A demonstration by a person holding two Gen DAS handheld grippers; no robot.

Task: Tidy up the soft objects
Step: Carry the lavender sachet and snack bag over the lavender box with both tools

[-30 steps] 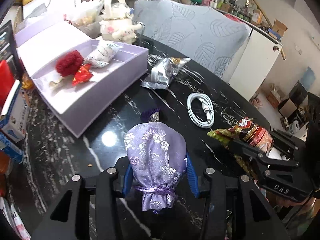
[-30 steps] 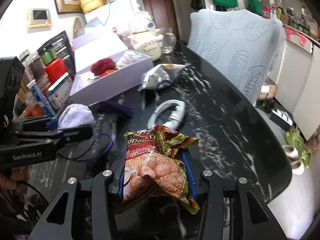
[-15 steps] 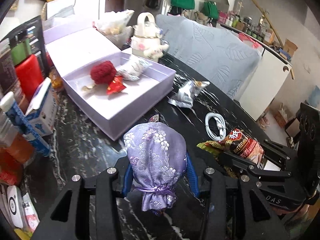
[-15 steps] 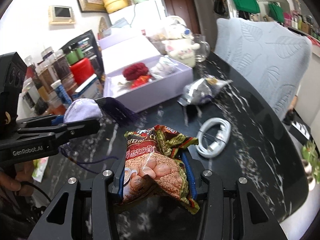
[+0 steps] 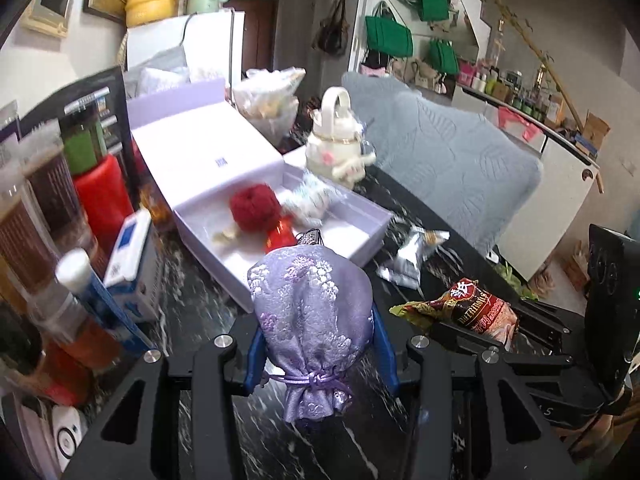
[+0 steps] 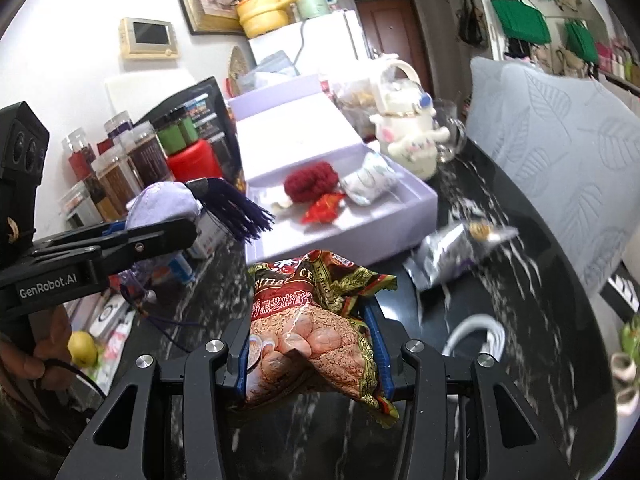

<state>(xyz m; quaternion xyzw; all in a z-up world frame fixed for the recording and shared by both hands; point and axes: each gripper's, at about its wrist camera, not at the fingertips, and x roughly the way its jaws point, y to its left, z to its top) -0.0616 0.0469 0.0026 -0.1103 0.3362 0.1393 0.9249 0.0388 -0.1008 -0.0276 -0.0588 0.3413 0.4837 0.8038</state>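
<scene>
left gripper [image 5: 316,344] fingers clamped on a lilac embroidered silk pouch [image 5: 310,312], right gripper [image 6: 308,356] fingers pinching a crinkly red-brown cereal packet [image 6: 316,320], open lavender cardboard box [image 6: 384,232] just ahead of both

Both handheld grippers are matte black, with angular cut-out frames, round silver screw heads along the finger arms and blue pads lining the inner faces of the fingers. The left gripper [image 6: 120,236] bears white "GenRobot.AI" lettering on its side and a boxy black housing with round lenses. The right gripper [image 6: 308,360] shows four silver screws and open triangular slots in its frame.
</scene>
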